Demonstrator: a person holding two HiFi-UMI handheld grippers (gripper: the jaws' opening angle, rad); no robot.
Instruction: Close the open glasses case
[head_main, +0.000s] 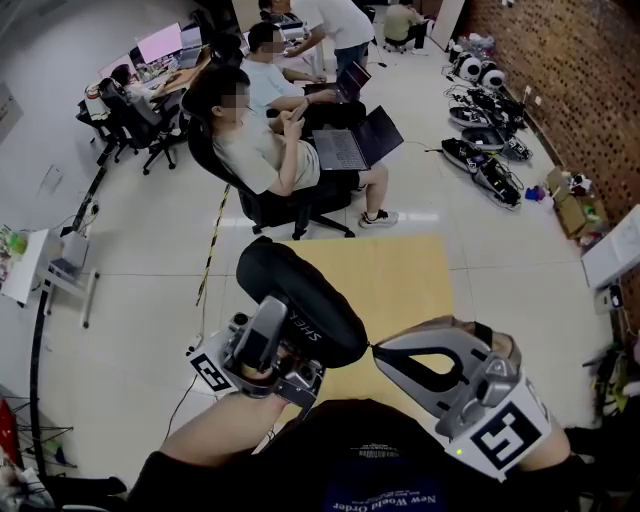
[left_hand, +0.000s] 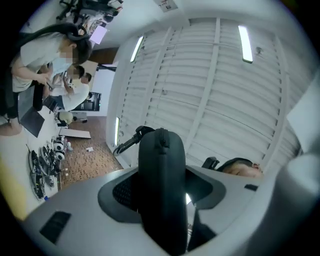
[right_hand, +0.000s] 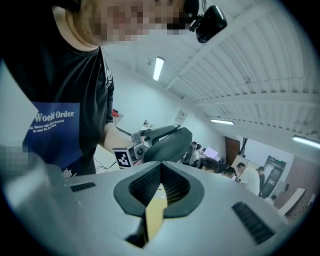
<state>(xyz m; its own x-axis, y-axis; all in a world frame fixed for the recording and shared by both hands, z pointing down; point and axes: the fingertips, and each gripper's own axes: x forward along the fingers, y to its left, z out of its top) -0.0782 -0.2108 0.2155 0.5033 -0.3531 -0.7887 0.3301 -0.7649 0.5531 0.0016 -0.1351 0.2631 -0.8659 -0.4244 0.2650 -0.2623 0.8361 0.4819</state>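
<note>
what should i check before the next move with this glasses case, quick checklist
1. Left gripper grips the glasses case: ok. The case sits between its jaws and is held up over the yellow table.
2. Right gripper free to help: ok. Its jaws are together with nothing between them.
3. Right gripper close to the case: ok. Its tip is by the case's near end; whether they touch, cannot tell.
4. Case fully shut: cannot tell. No gap shows along the dark seam, but it is too dark to be sure.
5. Seated people out of the way: ok, they are beyond the table.
</note>
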